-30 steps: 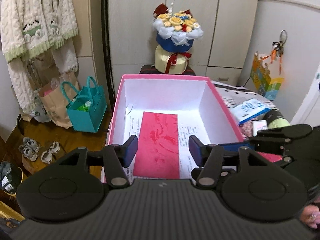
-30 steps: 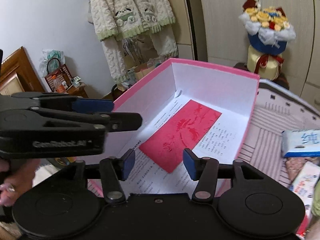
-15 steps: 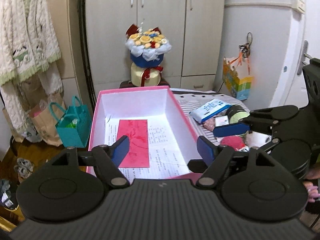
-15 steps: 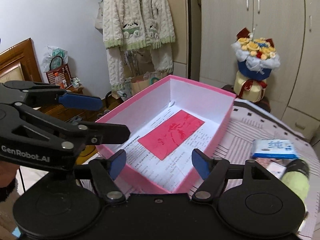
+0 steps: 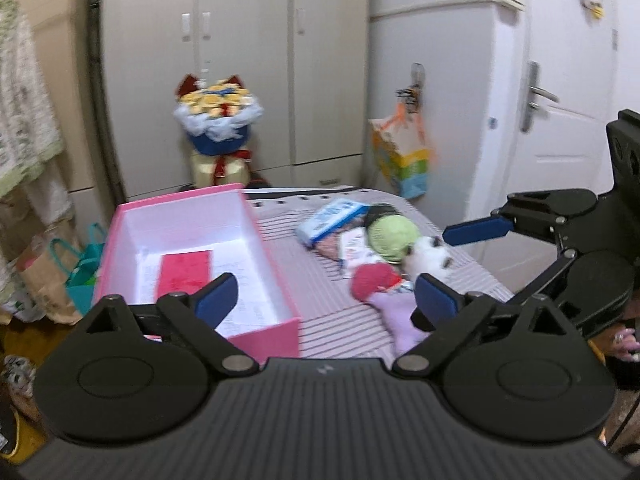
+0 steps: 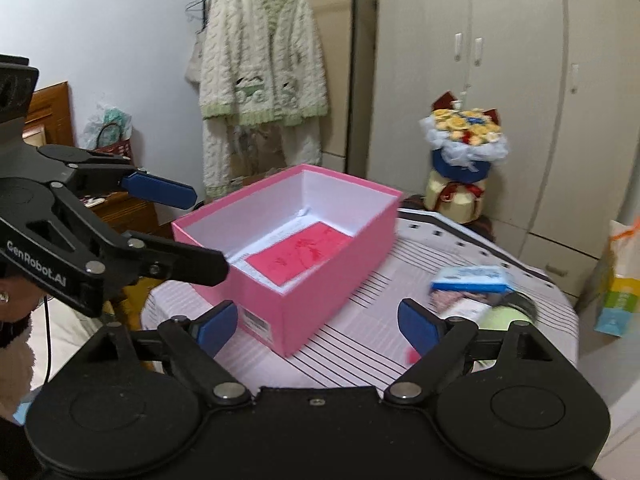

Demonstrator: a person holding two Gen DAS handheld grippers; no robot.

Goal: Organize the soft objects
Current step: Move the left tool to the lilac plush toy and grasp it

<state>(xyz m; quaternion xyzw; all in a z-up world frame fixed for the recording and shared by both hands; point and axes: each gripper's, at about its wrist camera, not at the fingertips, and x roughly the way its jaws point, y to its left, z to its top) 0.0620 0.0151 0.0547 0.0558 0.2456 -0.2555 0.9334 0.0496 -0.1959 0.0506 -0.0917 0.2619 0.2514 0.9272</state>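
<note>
Nothing packed: box (image 5: 276, 280) holds only papers, soft pile (image 5: 384, 256) at its 3 o'clock; left gripper (image 5: 326, 294) and right gripper (image 6: 318, 322) opening, both empty.

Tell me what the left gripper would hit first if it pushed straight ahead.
Probably the striped tablecloth between the pink cardboard box and the pile of soft toys; the opening left gripper holds nothing. Depth is unclear.

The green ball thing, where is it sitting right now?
In the left wrist view the green ball lies on the striped table, right of the pink box, between the blue-and-white packet and a white plush.
</note>
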